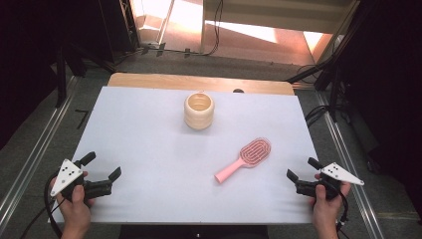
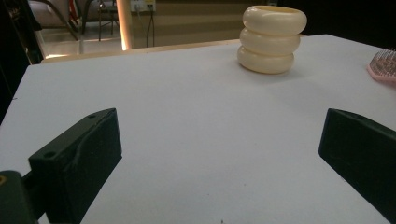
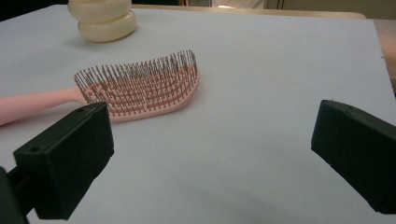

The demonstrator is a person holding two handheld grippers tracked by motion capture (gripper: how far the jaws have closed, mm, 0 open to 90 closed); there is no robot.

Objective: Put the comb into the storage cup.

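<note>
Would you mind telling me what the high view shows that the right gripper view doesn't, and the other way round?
High view alone: the person's two hands, the left gripper and right gripper held open over the table's near corners, the hairbrush's whole handle, and the floor around the table.

Right gripper view alone: the bristles of the pink hairbrush standing upward, seen close between its own open jaws.

Both: the hairbrush, the cream ringed cup beyond it, and the white tabletop.

Colours on the table
Pink brush (image 1: pixel 245 160) with pink bristles; cream ribbed cup (image 1: pixel 199 110); white mat (image 1: pixel 149 149) over a tan wood table (image 1: pixel 149 79); black grippers, grey plates with black dots
</note>
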